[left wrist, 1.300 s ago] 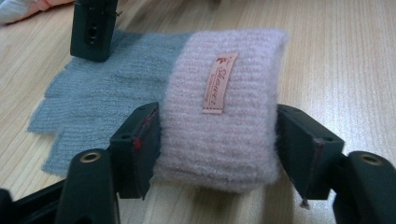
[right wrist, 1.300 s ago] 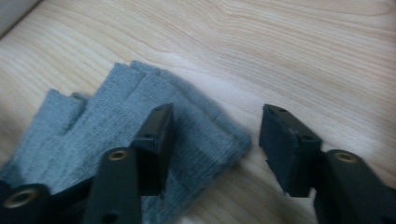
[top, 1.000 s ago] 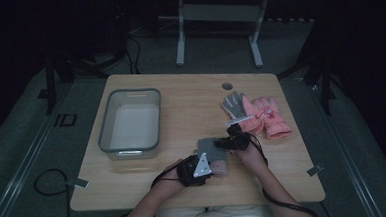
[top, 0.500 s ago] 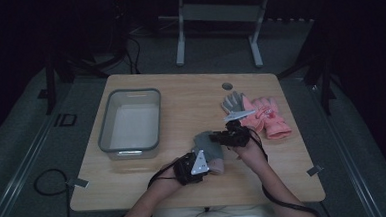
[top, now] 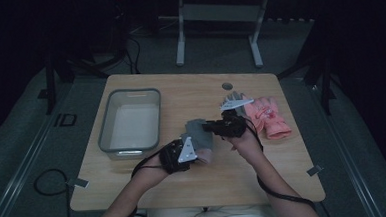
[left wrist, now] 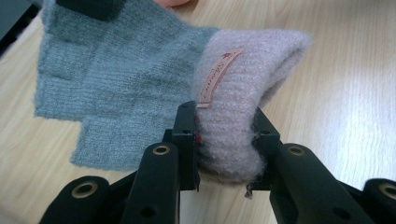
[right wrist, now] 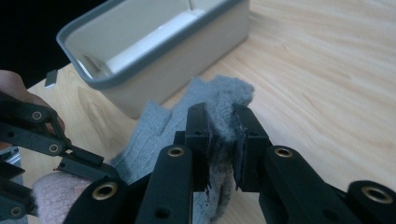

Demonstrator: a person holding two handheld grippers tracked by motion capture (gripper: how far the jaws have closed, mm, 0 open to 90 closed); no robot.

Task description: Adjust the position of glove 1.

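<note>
On my wooden table (top: 150, 188) a grey bin (top: 130, 123) with a pale inside sits to the left. A pink glove (top: 270, 117) lies near the right edge, and a small round hole (top: 227, 86) marks the far side.

Your left gripper (top: 195, 147): jaws have just been closing and now pinch the pale pink cuff of the grey knit glove (left wrist: 112, 79), forearm entering from the bottom edge. Your right gripper (top: 208, 126): jaws clamped on the glove's finger end, pointing left toward your other hand, wrist bent, forearm angled in from the lower right.
</note>
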